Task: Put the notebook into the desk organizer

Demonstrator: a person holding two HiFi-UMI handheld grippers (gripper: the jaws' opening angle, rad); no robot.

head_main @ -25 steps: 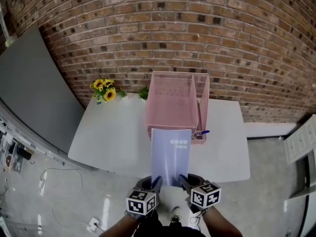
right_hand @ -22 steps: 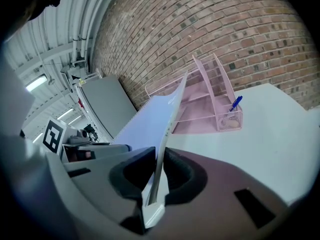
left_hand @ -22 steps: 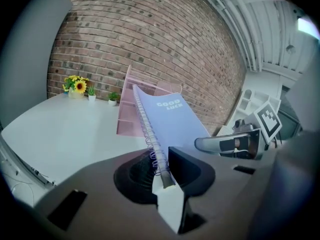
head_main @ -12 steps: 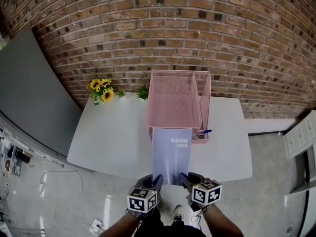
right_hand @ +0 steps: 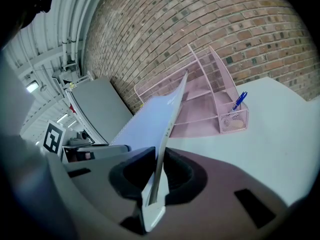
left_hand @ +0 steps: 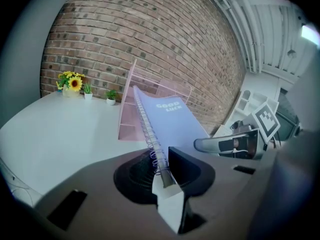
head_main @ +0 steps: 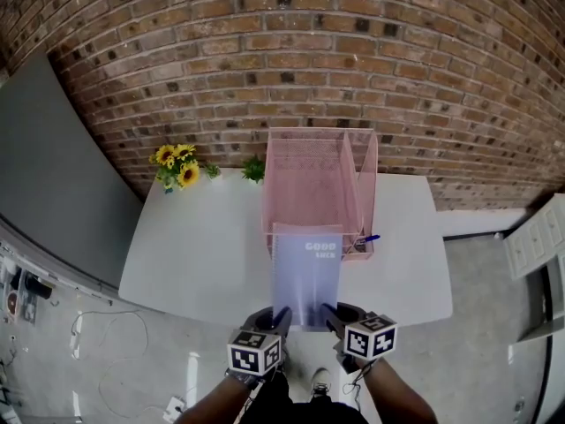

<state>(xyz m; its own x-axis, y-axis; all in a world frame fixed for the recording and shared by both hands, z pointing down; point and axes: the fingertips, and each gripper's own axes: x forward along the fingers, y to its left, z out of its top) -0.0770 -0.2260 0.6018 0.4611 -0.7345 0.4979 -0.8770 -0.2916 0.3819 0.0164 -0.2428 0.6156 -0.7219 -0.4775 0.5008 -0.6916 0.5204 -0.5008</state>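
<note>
While the left gripper [head_main: 279, 318] and right gripper [head_main: 330, 314] pinch the spiral notebook [head_main: 306, 270] by its near corners, a square, level feed should suit the pink mesh organizer [head_main: 311, 184].

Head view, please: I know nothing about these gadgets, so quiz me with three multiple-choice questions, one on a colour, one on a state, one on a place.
1. What colour is the wire-mesh desk organizer?
A. Black
B. Pink
C. Green

2. How is the pale blue spiral-bound notebook held?
A. Its near end is clamped by the left gripper and the right gripper
B. By the left gripper alone
C. Not held, lying in the organizer

3. Where is the blue pen?
A. On the notebook
B. In the right gripper
C. In the organizer's small front mesh cup

Answers:
1 B: its mesh is pink throughout.
2 A: each gripper view shows jaws closed on a notebook edge.
3 C: the pen stands in the cup at the organizer's front right corner.
</note>
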